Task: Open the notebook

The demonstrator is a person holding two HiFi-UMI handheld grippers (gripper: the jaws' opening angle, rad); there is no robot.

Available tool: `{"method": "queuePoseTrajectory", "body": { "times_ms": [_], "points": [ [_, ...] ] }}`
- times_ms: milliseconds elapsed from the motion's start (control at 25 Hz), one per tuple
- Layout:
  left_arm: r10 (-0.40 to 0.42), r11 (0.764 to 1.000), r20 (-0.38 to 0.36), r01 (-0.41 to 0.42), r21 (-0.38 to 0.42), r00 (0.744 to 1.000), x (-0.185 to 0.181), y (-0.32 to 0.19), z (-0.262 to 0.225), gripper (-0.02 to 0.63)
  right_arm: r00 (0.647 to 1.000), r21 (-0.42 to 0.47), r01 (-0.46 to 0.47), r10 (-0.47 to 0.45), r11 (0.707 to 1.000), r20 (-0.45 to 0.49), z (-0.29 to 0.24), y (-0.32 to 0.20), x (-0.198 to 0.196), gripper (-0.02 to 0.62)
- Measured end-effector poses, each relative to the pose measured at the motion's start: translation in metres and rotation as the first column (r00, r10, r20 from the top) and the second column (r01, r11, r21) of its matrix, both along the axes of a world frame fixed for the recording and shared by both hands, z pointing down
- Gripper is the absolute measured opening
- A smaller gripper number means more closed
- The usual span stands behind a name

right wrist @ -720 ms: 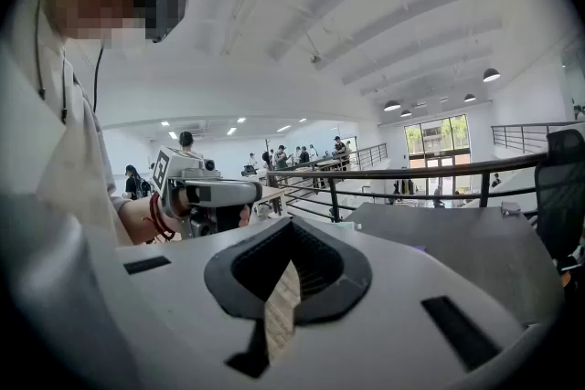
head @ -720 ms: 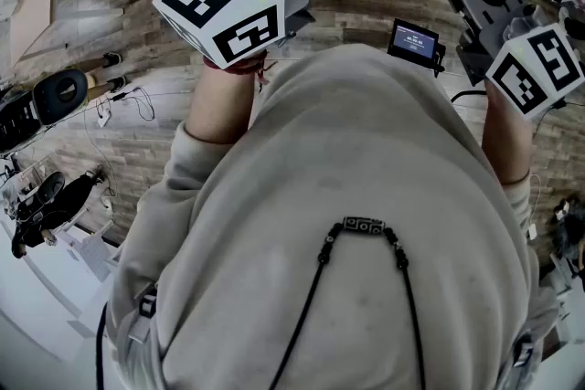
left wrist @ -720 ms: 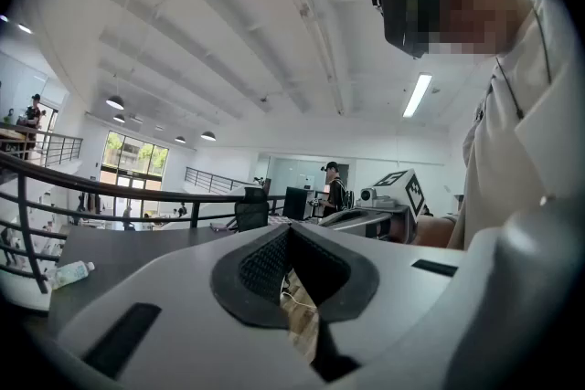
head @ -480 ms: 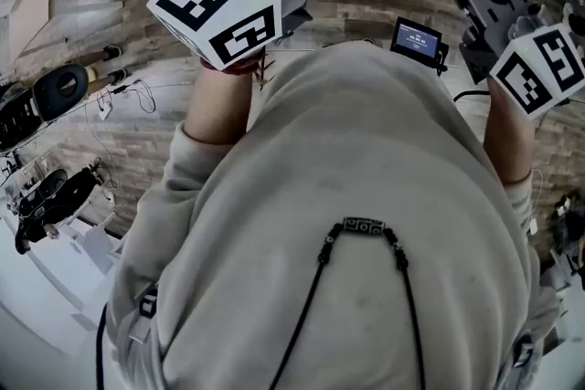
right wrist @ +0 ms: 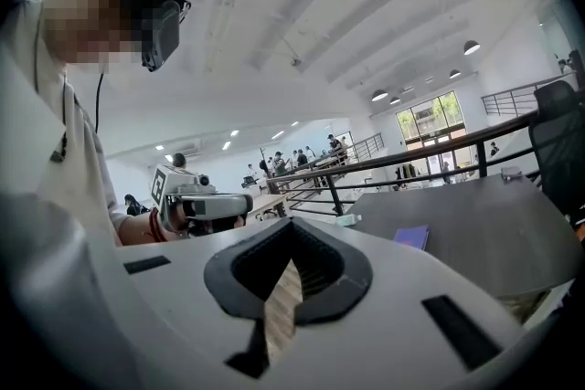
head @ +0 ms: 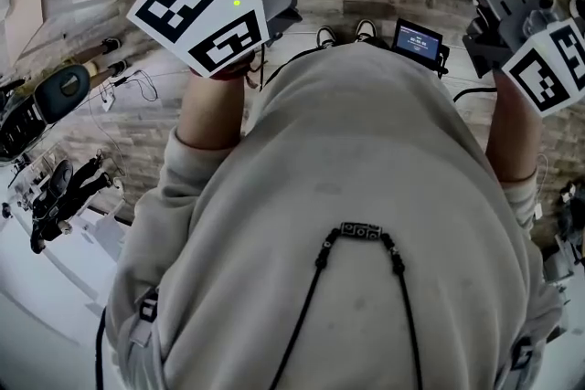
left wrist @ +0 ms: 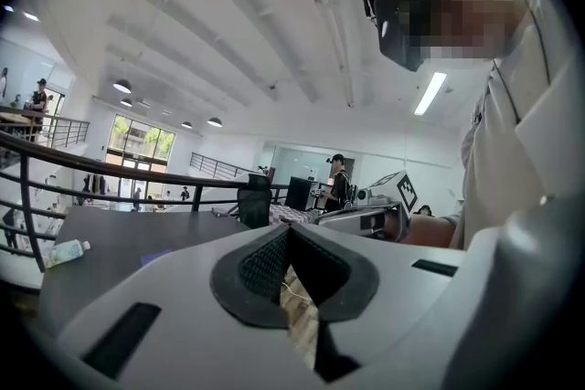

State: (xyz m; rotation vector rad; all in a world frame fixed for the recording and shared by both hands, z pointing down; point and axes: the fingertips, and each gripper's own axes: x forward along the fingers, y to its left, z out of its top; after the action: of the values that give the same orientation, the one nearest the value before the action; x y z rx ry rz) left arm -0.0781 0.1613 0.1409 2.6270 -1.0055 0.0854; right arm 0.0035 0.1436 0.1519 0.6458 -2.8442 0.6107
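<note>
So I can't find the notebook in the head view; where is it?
In the right gripper view, the purple notebook lies flat on the grey table at right, with a small bottle beyond it at the table's left corner.

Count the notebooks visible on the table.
1: a purple notebook lies flat on the dark table, seen in the right gripper view. Part of the tabletop is blocked from view, so others may be hidden.

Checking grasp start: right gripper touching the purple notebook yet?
Apart. Right gripper view: the right gripper, shut and empty, is held up in the air; the purple notebook lies on the dark table well beyond it.
</note>
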Motion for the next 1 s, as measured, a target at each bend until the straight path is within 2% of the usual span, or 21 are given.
{"method": "queuePoseTrajectory", "body": {
  "times_ms": [360, 560, 680, 1000],
  "points": [
    [0.040, 0.999, 0.026, -0.040, -0.032, 0.999, 0.035, -0.023, 0.014, 0.006, 0.999, -0.009, -0.009, 0.009, 1.000, 0.032, 0.008, -0.024, 0.027, 0.017],
    [0.071, 0.997, 0.041, -0.070, -0.028, 0.997, 0.087, -0.028, 0.005, 0.006, 0.998, -0.002, -0.008, 0.009, 1.000, 0.069, -0.002, -0.028, 0.070, 0.017],
    [0.084, 0.996, 0.045, -0.082, -0.037, 0.995, 0.106, -0.037, 0.011, 0.006, 0.996, -0.005, -0.007, 0.007, 1.000, 0.088, 0.003, -0.035, 0.086, 0.017],
    [0.113, 0.994, 0.056, -0.112, -0.022, 0.992, 0.116, -0.043, 0.017, 0.006, 0.993, 0.011, -0.038, 0.036, 0.999, 0.111, 0.007, -0.036, 0.098, 0.017]
  ]
}}
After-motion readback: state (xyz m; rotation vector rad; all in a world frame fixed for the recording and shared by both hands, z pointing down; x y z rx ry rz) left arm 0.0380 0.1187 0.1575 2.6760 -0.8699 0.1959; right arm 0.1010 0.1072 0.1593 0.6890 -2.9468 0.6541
